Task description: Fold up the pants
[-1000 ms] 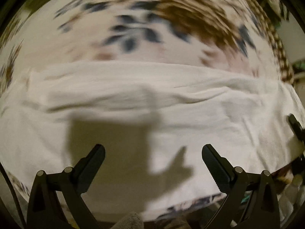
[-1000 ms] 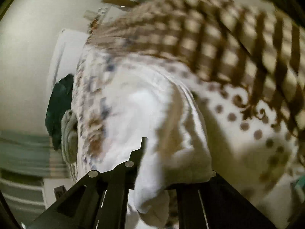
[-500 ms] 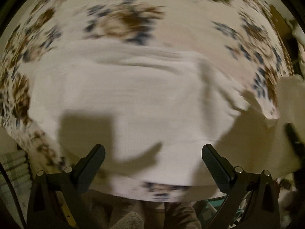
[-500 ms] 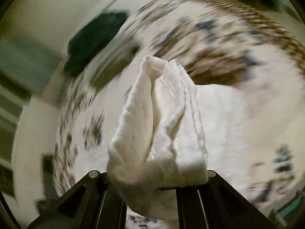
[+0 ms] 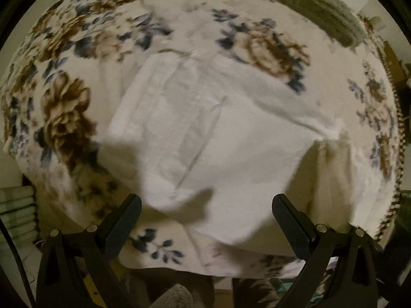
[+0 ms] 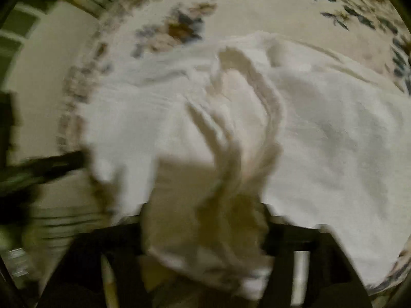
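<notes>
A wider stretch of the floral blanket (image 5: 66,107) is now taken in by the left wrist view, and the white pants (image 5: 205,133) are seen smaller, ringed by print from nine to three o'clock. A grey-green towel (image 5: 316,12) has come into view at one o'clock. In the right wrist view, the bunched cloth (image 6: 231,179) is now trailed toward twelve o'clock, heavily blurred.
</notes>
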A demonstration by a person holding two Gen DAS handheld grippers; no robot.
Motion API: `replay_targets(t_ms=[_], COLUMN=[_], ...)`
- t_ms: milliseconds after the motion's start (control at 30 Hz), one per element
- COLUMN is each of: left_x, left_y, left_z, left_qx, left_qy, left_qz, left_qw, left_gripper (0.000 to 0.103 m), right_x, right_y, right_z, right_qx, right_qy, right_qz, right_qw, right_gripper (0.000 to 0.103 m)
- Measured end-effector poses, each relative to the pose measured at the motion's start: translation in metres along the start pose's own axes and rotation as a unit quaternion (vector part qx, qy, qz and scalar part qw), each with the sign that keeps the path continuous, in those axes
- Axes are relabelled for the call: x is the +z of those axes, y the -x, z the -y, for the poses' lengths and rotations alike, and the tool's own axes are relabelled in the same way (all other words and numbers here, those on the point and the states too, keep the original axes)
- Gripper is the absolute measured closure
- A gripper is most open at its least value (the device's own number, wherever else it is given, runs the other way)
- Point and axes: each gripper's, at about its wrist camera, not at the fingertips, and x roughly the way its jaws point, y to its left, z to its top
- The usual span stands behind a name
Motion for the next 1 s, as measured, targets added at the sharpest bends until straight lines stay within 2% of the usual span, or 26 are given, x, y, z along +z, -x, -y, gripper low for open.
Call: replay_targets(t_ms=[67,133,200,267,367,400,433,467,533,567,600,633,833,967,1000], left_x=[0.007,0.009,0.010,0.010,0.003,0.000,-0.005,-0.008,-0.012,-0.012,-0.013,-0.014,-0.015,-0.004,-0.004], left_y=[0.002,-0.004,-0.014,-0.023,-0.047,-0.055,-0.062,-0.074,-0.075,-0.071,-0.065,-0.061,-0.072,-0.073,-0.068], left_z=[0.017,0.038,0.061,0.083,0.115,0.123,0.128,0.132,0.130,0.129,0.126,0.123,0.114,0.111,0.110], left_qx=[-0.022,-0.050,-0.066,-0.071,-0.049,-0.036,-0.030,-0.021,-0.027,-0.029,-0.038,-0.041,-0.031,-0.038,-0.037], left_qy=[-0.006,-0.016,-0.032,-0.055,-0.096,-0.109,-0.120,-0.130,-0.122,-0.121,-0.116,-0.110,-0.092,-0.073,-0.070], left_qz=[0.001,-0.005,-0.016,-0.026,-0.036,-0.034,-0.036,-0.053,-0.050,-0.044,-0.038,-0.037,-0.052,-0.061,-0.055], left_qw=[0.9997,0.9986,0.9972,0.9956,0.9935,0.9928,0.9917,0.9899,0.9909,0.9913,0.9918,0.9924,0.9939,0.9948,0.9953], left_gripper=[0.000,0.000,0.000,0.000,0.000,0.013,0.057,0.075,0.090,0.093,0.094,0.094,0.093,0.086,0.080], right_x=[-0.009,-0.015,-0.024,-0.034,-0.052,-0.053,-0.057,-0.056,-0.063,-0.068,-0.073,-0.076,-0.073,-0.057,-0.054], right_y=[0.033,0.061,0.079,0.087,0.090,0.088,0.082,0.079,0.064,0.055,0.054,0.048,0.034,0.019,0.020], right_z=[0.012,0.034,0.066,0.103,0.163,0.176,0.190,0.201,0.217,0.223,0.232,0.235,0.230,0.219,0.217], right_qx=[0.023,-0.006,-0.049,-0.081,-0.098,-0.099,-0.105,-0.104,-0.091,-0.082,-0.076,-0.071,-0.088,-0.094,-0.099], right_qy=[-0.019,-0.048,-0.098,-0.154,-0.235,-0.247,-0.262,-0.270,-0.286,-0.295,-0.300,-0.304,-0.287,-0.279,-0.276], right_qz=[0.027,0.050,0.051,0.043,0.028,0.022,0.009,0.001,-0.019,-0.025,-0.029,-0.033,-0.039,-0.059,-0.061], right_qw=[0.999,0.998,0.993,0.984,0.967,0.964,0.959,0.957,0.954,0.952,0.950,0.949,0.953,0.954,0.954], right_gripper=[0.021,0.021,0.021,0.021,0.021,0.021,0.021,0.021,0.021,0.022,0.033,0.051,0.055,0.055,0.054])
